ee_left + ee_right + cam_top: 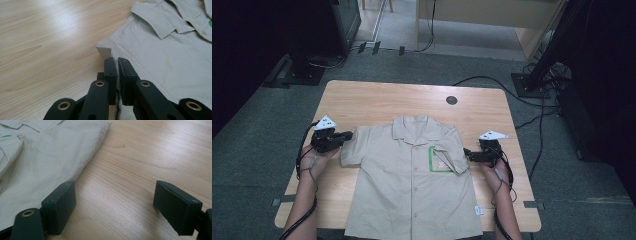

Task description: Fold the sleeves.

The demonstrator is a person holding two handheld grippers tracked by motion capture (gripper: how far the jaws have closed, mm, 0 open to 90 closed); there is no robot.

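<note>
A beige shirt (pixel 412 180) lies flat on the desk (pixel 362 100), its hem at the near edge. The left gripper (pixel 116 61) is clamped on the sleeve edge (pixel 105 51). The right gripper (pixel 115 200) stands with its 2 jaws wide apart beside the other sleeve.

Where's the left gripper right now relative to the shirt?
In the high view the left gripper is at the table's left side, shut on the edge of the shirt's outstretched sleeve.
</note>
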